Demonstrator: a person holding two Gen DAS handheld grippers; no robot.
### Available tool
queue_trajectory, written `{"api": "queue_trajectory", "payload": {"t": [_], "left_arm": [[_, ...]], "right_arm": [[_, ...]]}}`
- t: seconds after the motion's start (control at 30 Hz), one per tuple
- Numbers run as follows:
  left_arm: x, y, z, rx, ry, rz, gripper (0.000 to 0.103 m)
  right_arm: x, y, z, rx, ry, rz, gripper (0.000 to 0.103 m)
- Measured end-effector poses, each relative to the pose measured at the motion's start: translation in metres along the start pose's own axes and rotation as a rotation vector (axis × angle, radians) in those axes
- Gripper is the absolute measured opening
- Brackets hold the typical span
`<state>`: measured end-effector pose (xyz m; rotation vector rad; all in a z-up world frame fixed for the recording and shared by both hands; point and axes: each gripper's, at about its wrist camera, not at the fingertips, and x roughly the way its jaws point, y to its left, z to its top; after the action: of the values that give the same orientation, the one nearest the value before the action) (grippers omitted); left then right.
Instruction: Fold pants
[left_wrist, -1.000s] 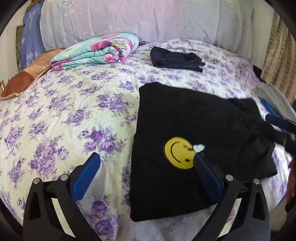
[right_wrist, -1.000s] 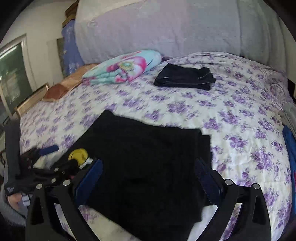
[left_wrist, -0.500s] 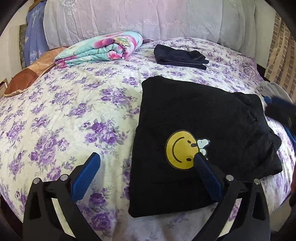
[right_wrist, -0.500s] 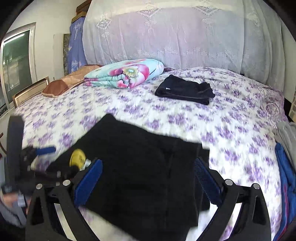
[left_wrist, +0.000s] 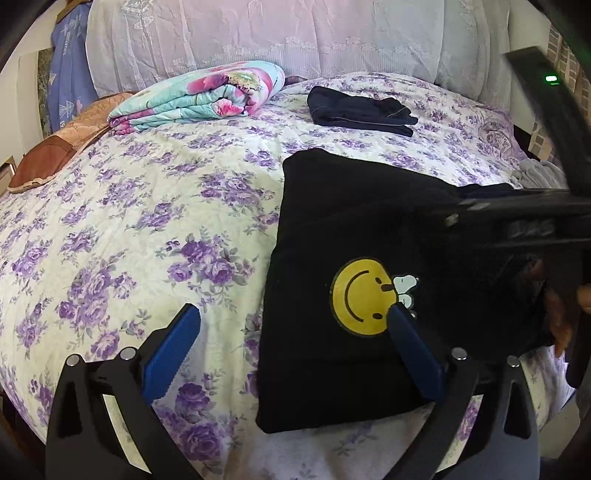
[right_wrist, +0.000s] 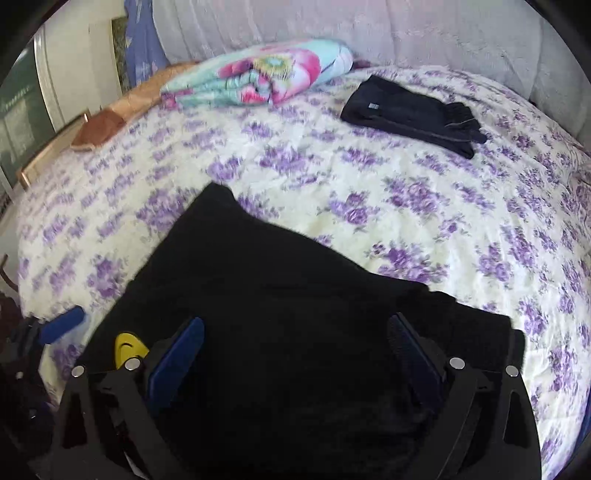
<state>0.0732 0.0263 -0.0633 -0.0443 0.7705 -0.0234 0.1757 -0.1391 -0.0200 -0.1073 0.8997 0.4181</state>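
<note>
The black pants (left_wrist: 369, 229) lie folded into a compact rectangle on the near right part of the flowered bedspread (left_wrist: 147, 221), with the yellow smiley patch (left_wrist: 360, 297) facing up near the front edge. Compared with a second ago, the right gripper (right_wrist: 295, 354) has swung in over the pants: in the left wrist view its dark body now crosses the right side of the picture above the cloth, where half a second earlier only a blurred blue tip showed at the edge, and a hand (left_wrist: 557, 302) is partly visible behind it. The right wrist view has tipped downward, so the black cloth fills the space between its blue fingers (right_wrist: 177, 354); the jaws stand wide apart and grip nothing. The left gripper (left_wrist: 291, 343) has hardly moved; it hovers over the front left edge of the pants, jaws wide, one blue finger above the bedspread and the other above the smiley patch, holding nothing. The pants themselves look unchanged in shape across the three moments. This suggests the fold is largely done and the right side is coming down either to press the stack flat or to take its right edge for one more fold. A folded dark garment (left_wrist: 360, 110) and a rolled floral blanket (left_wrist: 199, 94) sit well apart at the far end of the bed.
</note>
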Motion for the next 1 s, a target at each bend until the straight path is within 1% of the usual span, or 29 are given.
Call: {"api": "queue_trajectory", "payload": {"t": [0.1,0.13,0.17,0.23,0.27,0.3,0.33,0.37,0.4,0.43,0.47,0.5,0.57,0.63,0.67,0.7,0.77,0.8,0.83,0.87,0.9,0.93,0.97,1.0], "left_arm": [[0.000,0.001,-0.001,-0.009,0.001,-0.009,0.099],[0.000,0.002,0.000,-0.011,0.003,-0.013,0.099],[-0.002,0.003,0.001,-0.010,0.003,-0.025,0.099],[-0.007,0.009,0.004,-0.015,-0.003,-0.054,0.099],[-0.008,0.016,0.006,-0.032,-0.004,-0.083,0.099],[-0.008,0.023,0.008,-0.056,0.008,-0.129,0.099],[-0.004,0.032,0.010,-0.095,0.040,-0.211,0.099],[0.000,0.038,0.011,-0.125,0.062,-0.267,0.099],[0.007,0.045,0.013,-0.162,0.084,-0.325,0.099],[0.013,0.050,0.014,-0.186,0.102,-0.361,0.099],[0.019,0.053,0.016,-0.194,0.118,-0.382,0.098],[0.023,0.052,0.018,-0.187,0.125,-0.397,0.098],[0.028,0.047,0.023,-0.155,0.140,-0.441,0.098],[0.037,0.035,0.028,-0.113,0.173,-0.496,0.098],[0.042,0.031,0.031,-0.090,0.180,-0.499,0.098],[0.048,0.026,0.034,-0.066,0.190,-0.499,0.098],[0.060,0.019,0.039,-0.057,0.212,-0.504,0.097],[0.061,0.018,0.041,-0.060,0.212,-0.523,0.088],[0.062,0.017,0.044,-0.066,0.213,-0.539,0.068],[0.061,0.019,0.047,-0.078,0.219,-0.539,0.064],[0.061,0.023,0.050,-0.107,0.224,-0.558,0.050],[0.061,0.029,0.052,-0.139,0.232,-0.587,0.037],[0.060,0.033,0.055,-0.162,0.236,-0.603,0.028],[0.057,0.035,0.059,-0.173,0.237,-0.618,0.025]], "right_arm": [[-0.034,-0.022,-0.010,0.079,-0.073,0.085,0.099],[-0.044,-0.031,-0.016,0.102,-0.097,0.099,0.099],[-0.057,-0.042,-0.026,0.132,-0.131,0.107,0.099],[-0.071,-0.064,-0.042,0.173,-0.163,0.100,0.099],[-0.076,-0.079,-0.056,0.206,-0.164,0.089,0.099],[-0.077,-0.091,-0.066,0.238,-0.152,0.090,0.099],[-0.075,-0.104,-0.077,0.285,-0.132,0.100,0.099],[-0.069,-0.119,-0.088,0.349,-0.102,0.139,0.099],[-0.062,-0.131,-0.096,0.414,-0.073,0.199,0.099],[-0.052,-0.142,-0.104,0.492,-0.041,0.282,0.099],[-0.039,-0.152,-0.111,0.586,-0.014,0.407,0.100],[-0.034,-0.155,-0.112,0.622,-0.019,0.461,0.100],[-0.024,-0.157,-0.106,0.649,-0.039,0.518,0.100],[-0.007,-0.154,-0.093,0.663,-0.022,0.597,0.100],[0.000,-0.152,-0.088,0.651,-0.006,0.595,0.100],[0.004,-0.149,-0.082,0.632,-0.009,0.587,0.100],[0.008,-0.145,-0.076,0.611,-0.017,0.598,0.098],[0.008,-0.145,-0.076,0.594,-0.018,0.589,0.083],[0.008,-0.147,-0.078,0.592,-0.011,0.576,0.069],[0.010,-0.152,-0.081,0.613,-0.008,0.573,0.049],[0.012,-0.159,-0.085,0.641,-0.008,0.590,0.039],[0.012,-0.161,-0.087,0.650,-0.012,0.596,0.038],[0.010,-0.161,-0.087,0.650,-0.017,0.594,0.036],[0.007,-0.159,-0.083,0.638,-0.024,0.591,0.035]]}}
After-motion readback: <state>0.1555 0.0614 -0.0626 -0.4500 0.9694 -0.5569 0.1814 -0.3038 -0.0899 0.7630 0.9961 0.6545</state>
